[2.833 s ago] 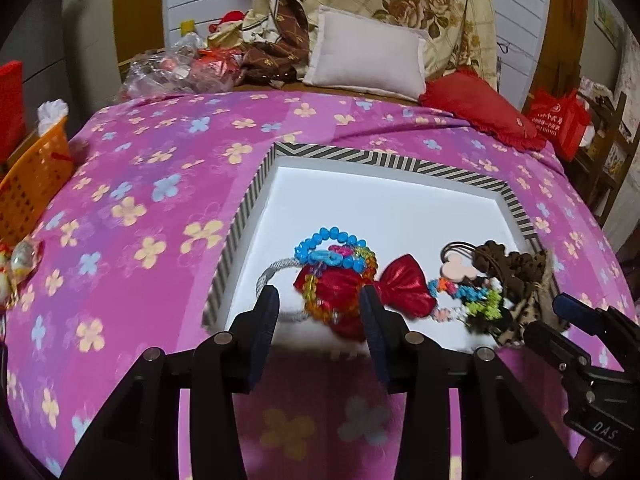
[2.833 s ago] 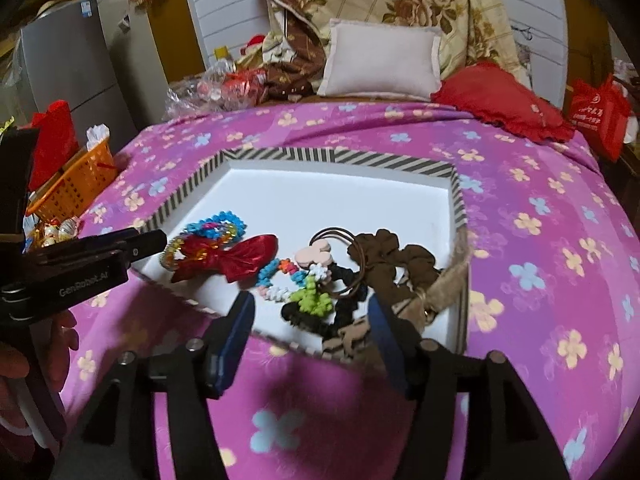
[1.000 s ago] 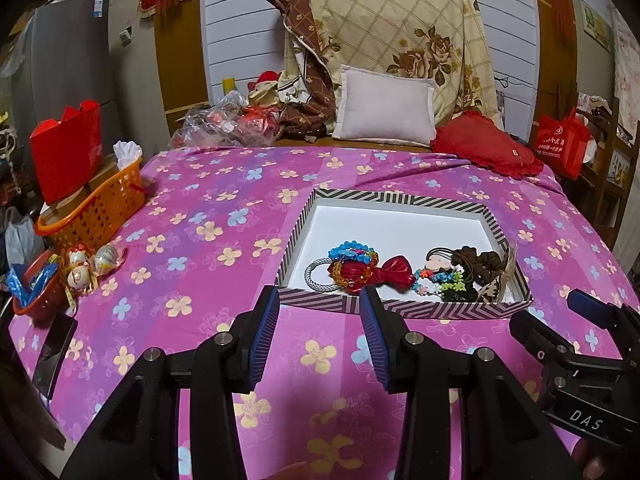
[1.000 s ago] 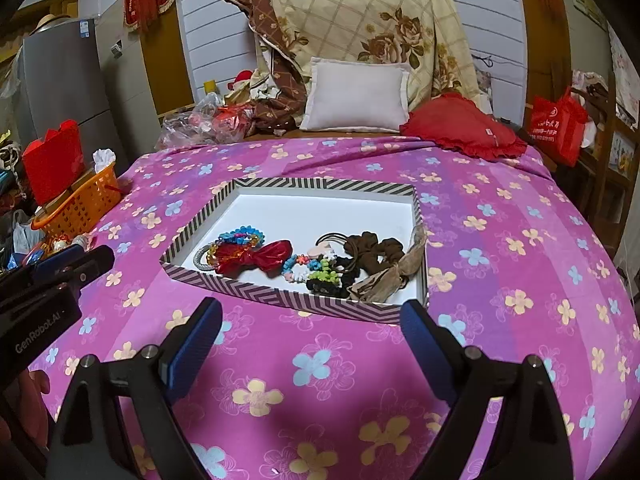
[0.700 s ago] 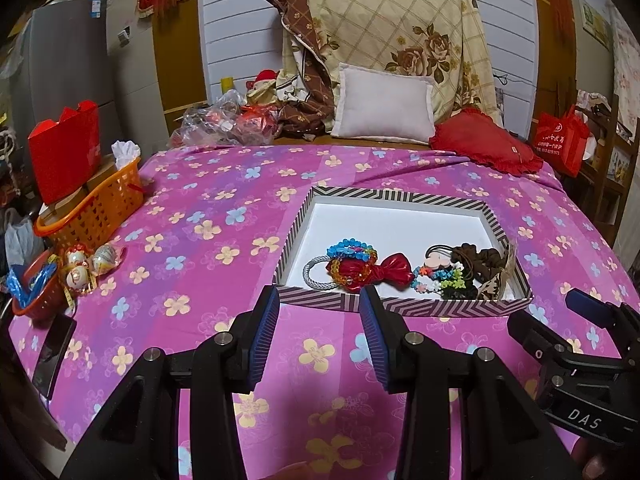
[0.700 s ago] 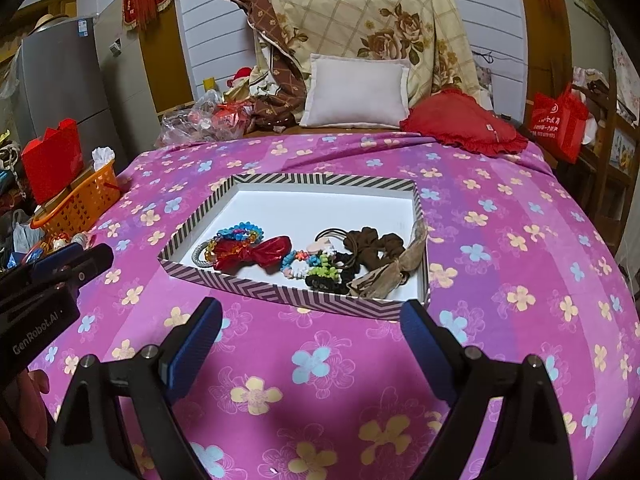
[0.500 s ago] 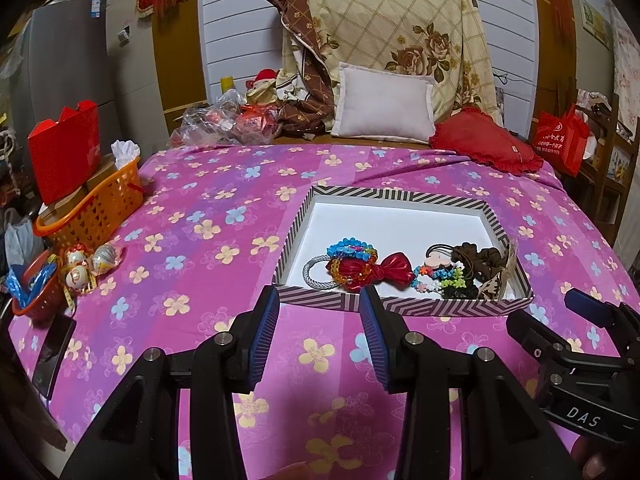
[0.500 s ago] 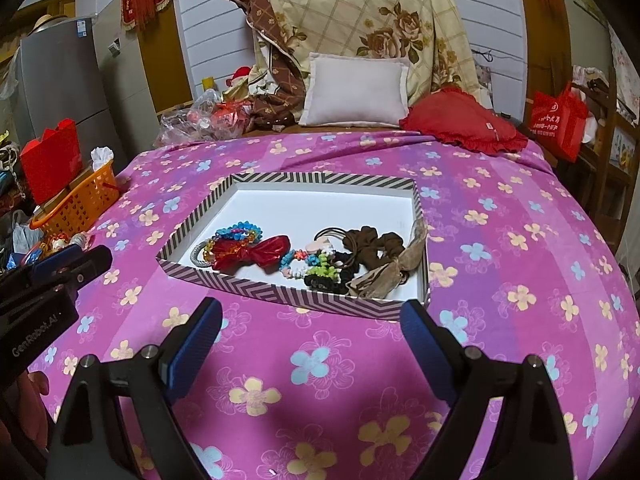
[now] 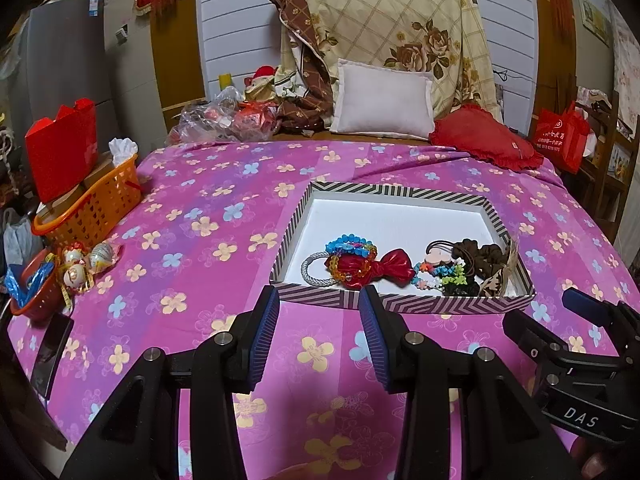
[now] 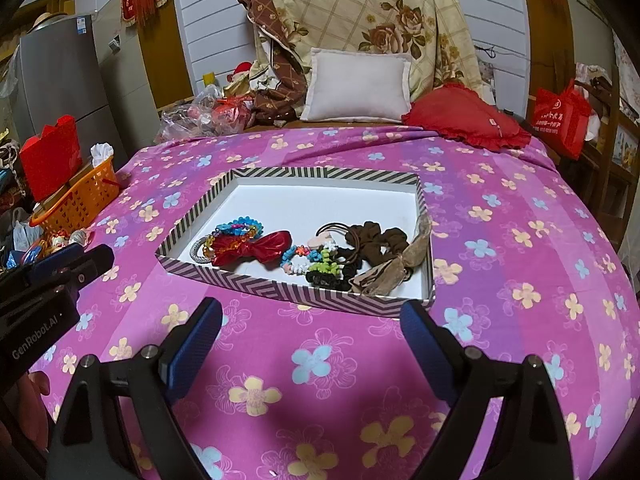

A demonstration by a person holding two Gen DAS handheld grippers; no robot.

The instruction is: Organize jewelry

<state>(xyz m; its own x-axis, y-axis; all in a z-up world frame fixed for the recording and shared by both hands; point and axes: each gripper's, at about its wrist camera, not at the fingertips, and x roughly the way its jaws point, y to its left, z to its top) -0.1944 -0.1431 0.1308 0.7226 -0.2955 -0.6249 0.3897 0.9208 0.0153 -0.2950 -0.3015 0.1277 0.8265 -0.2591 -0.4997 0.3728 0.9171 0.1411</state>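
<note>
A shallow striped tray (image 9: 400,191) (image 10: 296,290) with a white floor lies on the pink flowered cloth. Along its near side lie a silver ring bracelet (image 9: 310,270), bright bead bracelets (image 9: 350,245) (image 10: 238,227), a red bow (image 9: 394,266) (image 10: 268,249), small coloured bead bands (image 10: 308,260), brown scrunchies (image 9: 480,258) (image 10: 380,236) and a beige ribbon tie (image 10: 400,266). My left gripper (image 9: 318,308) is open and empty, held in front of the tray's near rim. My right gripper (image 10: 310,320) is wide open and empty, also short of the tray.
An orange basket (image 9: 96,204) with a red bag (image 9: 60,148) stands at the left edge, with small wrapped eggs (image 9: 86,260) and a dark phone (image 9: 50,354) nearby. A white pillow (image 9: 384,100), a red cushion (image 9: 480,146) and plastic bags (image 9: 224,120) lie behind the table.
Both grippers have pulled back from the tray since 2.8 s ago, and the right one has opened wide. Over the last second they hardly move.
</note>
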